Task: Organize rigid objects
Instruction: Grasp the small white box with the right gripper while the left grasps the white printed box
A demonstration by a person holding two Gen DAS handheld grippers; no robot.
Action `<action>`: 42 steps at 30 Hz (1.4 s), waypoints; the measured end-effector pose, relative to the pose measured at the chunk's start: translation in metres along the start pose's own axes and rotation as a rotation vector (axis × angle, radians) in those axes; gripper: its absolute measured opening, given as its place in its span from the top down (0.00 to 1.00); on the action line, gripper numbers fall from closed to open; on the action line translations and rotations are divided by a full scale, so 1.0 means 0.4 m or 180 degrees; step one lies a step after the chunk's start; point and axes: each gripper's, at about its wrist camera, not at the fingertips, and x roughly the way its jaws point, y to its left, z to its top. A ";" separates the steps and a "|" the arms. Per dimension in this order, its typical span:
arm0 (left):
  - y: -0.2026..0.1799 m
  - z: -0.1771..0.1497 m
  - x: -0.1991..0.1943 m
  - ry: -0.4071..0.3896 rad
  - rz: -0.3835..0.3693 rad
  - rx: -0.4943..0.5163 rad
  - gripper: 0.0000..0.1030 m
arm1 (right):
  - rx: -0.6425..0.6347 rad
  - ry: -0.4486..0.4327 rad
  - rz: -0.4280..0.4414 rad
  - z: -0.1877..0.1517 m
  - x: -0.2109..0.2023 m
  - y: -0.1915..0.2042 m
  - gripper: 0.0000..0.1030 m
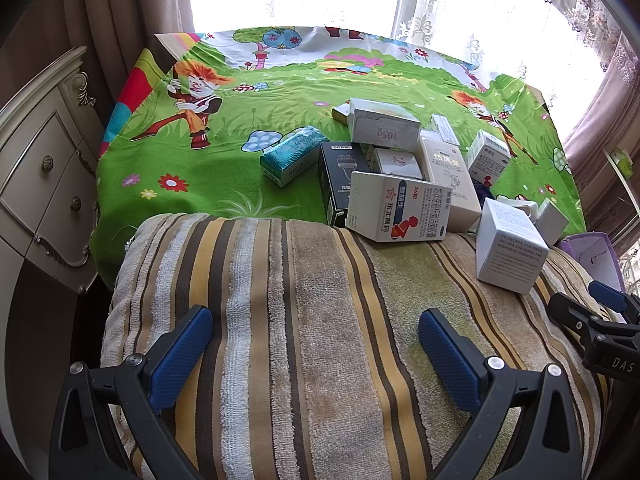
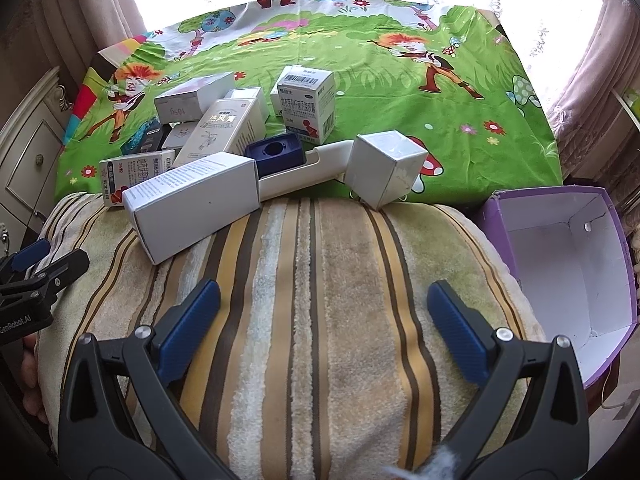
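Note:
A heap of small cartons lies where the striped towel (image 1: 304, 320) meets the green cartoon cloth (image 1: 248, 112). It holds a red-and-white medicine box (image 1: 396, 206), a black box (image 1: 336, 176), a teal box (image 1: 290, 154), a white box marked 105g (image 1: 382, 124) and a plain white box (image 1: 510, 248). In the right wrist view the plain white box (image 2: 196, 204) sits nearest, with a white cube (image 2: 384, 168), a dark blue part (image 2: 276, 152) in a cream tray, and a barcode box (image 2: 306, 100). My left gripper (image 1: 316, 344) and right gripper (image 2: 324, 324) hover open over the towel, both empty.
An open purple box (image 2: 568, 264) with a white inside stands at the towel's right edge. A cream drawer cabinet (image 1: 44, 176) stands to the left. Curtains and a bright window lie behind the table. The right gripper's tip (image 1: 600, 320) shows at the left view's right edge.

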 end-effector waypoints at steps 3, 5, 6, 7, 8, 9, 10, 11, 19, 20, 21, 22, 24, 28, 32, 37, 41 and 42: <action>0.000 0.000 0.000 0.0001 0.0001 0.0000 0.00 | 0.0008 0.0068 0.0021 0.007 0.004 -0.003 0.00; 0.000 0.000 0.000 0.0001 0.0000 0.0000 0.00 | 0.0022 0.0083 0.0032 0.010 0.007 -0.004 0.00; 0.000 0.000 0.000 0.0001 -0.0001 -0.0002 0.00 | 0.0006 0.0070 0.0052 0.009 0.008 -0.005 0.00; -0.001 -0.001 -0.001 0.0000 0.0000 -0.0005 0.00 | -0.0025 0.0058 0.0081 0.009 0.008 -0.006 0.00; -0.001 -0.002 0.003 -0.0003 -0.0006 -0.0008 0.00 | -0.0041 0.0052 0.0118 0.010 0.010 -0.008 0.00; -0.003 -0.003 0.001 -0.0011 -0.0020 -0.0008 0.00 | -0.0035 0.0046 0.0163 0.011 0.011 -0.012 0.00; -0.005 -0.004 0.000 -0.0028 -0.0059 0.0009 0.00 | -0.0008 0.0039 0.0216 0.013 0.012 -0.018 0.00; -0.008 -0.002 -0.002 -0.0044 -0.0126 0.0042 0.00 | 0.0032 0.0029 0.0266 0.014 0.012 -0.024 0.00; -0.025 0.010 -0.036 -0.0167 -0.0594 0.0119 0.00 | 0.0121 -0.0033 0.0369 0.016 0.012 -0.037 0.00; -0.029 0.012 -0.040 -0.0175 -0.0710 0.0130 0.00 | 0.0140 -0.0041 0.0391 0.016 0.011 -0.041 0.00; -0.035 0.014 -0.043 -0.0182 -0.0785 0.0140 0.00 | 0.0165 -0.0052 0.0414 0.017 0.010 -0.045 0.00; -0.045 0.017 -0.045 -0.0184 -0.0848 0.0164 0.00 | 0.0192 -0.0064 0.0438 0.017 0.010 -0.049 0.00; -0.076 0.027 -0.048 -0.0193 -0.0962 0.0284 0.00 | 0.0254 -0.0092 0.0484 0.018 0.008 -0.057 0.00; -0.135 0.062 -0.038 -0.0155 -0.1122 0.0450 0.01 | 0.0358 -0.0141 0.0562 0.018 0.005 -0.072 0.00; -0.182 0.101 -0.010 -0.0050 -0.1168 0.0539 0.09 | 0.0496 -0.0210 0.0627 0.015 -0.001 -0.090 0.00; -0.219 0.114 0.045 0.0192 -0.1193 0.0611 0.31 | 0.0714 -0.0274 0.0627 0.014 -0.007 -0.118 0.01; -0.225 0.113 0.063 0.0258 -0.1251 0.0604 0.50 | 0.0762 -0.0227 0.0585 0.027 -0.005 -0.125 0.01; -0.226 0.110 0.067 0.0273 -0.1255 0.0610 0.55 | 0.0807 -0.0217 0.0559 0.031 -0.006 -0.132 0.01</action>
